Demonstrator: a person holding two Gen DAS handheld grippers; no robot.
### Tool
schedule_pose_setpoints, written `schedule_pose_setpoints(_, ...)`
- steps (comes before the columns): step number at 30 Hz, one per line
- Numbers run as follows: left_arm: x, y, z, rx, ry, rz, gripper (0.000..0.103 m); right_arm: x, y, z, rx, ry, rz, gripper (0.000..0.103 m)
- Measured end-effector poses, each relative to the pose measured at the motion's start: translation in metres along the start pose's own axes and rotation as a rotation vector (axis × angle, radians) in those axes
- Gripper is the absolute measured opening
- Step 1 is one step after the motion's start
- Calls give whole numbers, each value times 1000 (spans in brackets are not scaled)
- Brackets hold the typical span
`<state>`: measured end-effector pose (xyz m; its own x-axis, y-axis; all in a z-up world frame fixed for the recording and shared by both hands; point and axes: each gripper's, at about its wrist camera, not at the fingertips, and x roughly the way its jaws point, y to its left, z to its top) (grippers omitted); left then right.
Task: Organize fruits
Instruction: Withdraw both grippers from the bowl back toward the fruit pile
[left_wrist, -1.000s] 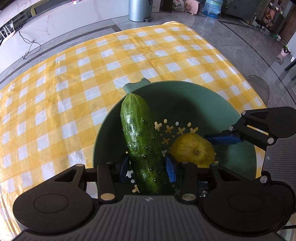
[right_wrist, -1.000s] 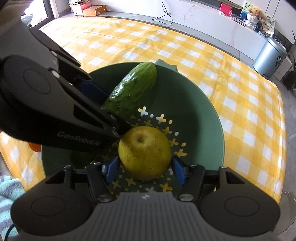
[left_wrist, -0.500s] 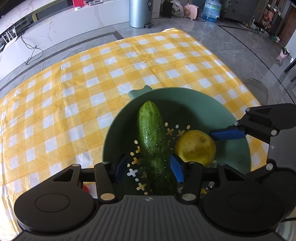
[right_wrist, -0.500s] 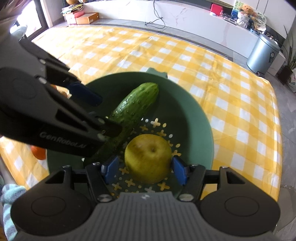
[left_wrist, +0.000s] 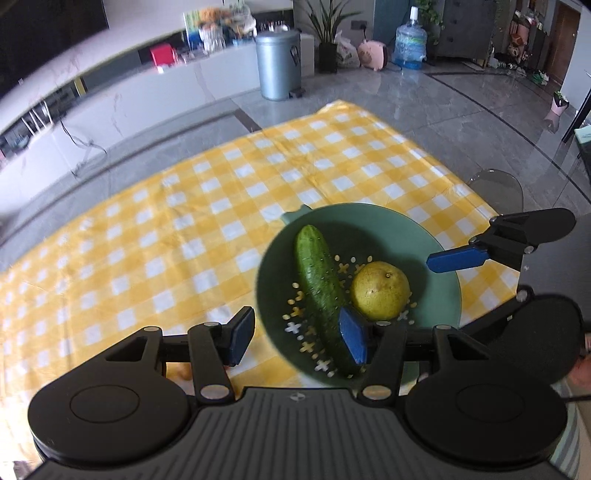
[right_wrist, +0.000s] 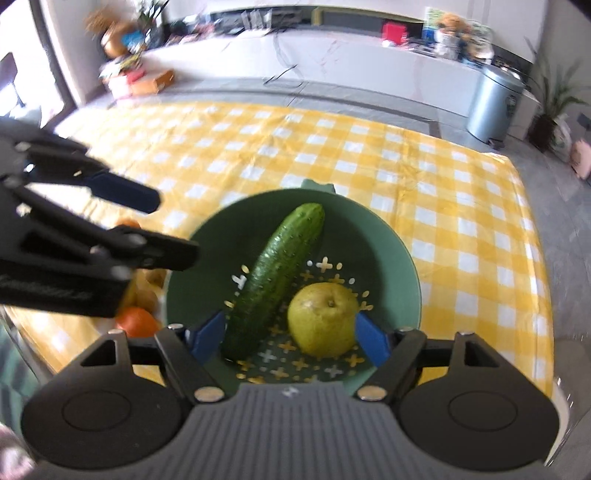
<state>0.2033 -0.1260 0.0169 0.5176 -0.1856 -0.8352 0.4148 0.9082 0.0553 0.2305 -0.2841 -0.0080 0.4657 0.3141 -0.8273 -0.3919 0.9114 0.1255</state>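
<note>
A green bowl (left_wrist: 439, 254) with cross-shaped holes in its floor sits on a yellow-and-white checked cloth (left_wrist: 184, 229), toward the cloth's 5 o'clock corner in the left wrist view. Inside the bowl lie a cucumber (left_wrist: 320, 284) and a yellow pear (left_wrist: 380, 290), touching or nearly so; the cucumber runs from about 11 o'clock to 5 o'clock across the bowl, and the pear rests at its 3 o'clock side, stem end up. The left gripper (left_wrist: 297, 338) hangs above the bowl's near edge, released, nothing between its blue pads; in that view one pad overlaps the cucumber's near end but does not press it. The right gripper (right_wrist: 290, 338) also hangs over the bowl, its jaws opening; in its own view cucumber and pear show between the pads, below them and unheld. In the right wrist view, an orange (right_wrist: 136, 321) and other yellowish fruit lie on the cloth just outside the bowl at 9 o'clock, partly hidden behind the left gripper. A grey bin (left_wrist: 277, 64) stands on the floor beyond the cloth.
</note>
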Motion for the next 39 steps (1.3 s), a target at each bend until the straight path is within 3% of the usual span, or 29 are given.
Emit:
schedule_pose_setpoints(12, -68, 16, -53, -19, -120, 72, 63, -40, 50, -39, 210, -161, -4, 75)
schedule_pose_setpoints(22, -86, 58, -110, -163, -143, 120, 63, -43, 100, -86, 318, -300, 14, 75)
schedule_pose_setpoints(28, -80, 71, -140, -210, -156, 91, 63, -25, 122, -102, 283, -327, -14, 75)
schedule_pose_setpoints(34, -67, 61, -152, -125, -174, 83, 63, -2, 138, -103, 194, -291, -20, 71)
schedule_pose_setpoints(39, -51, 59, -155, -73, -138, 52, 63, 18, 146, -100, 143, -267, -9, 65)
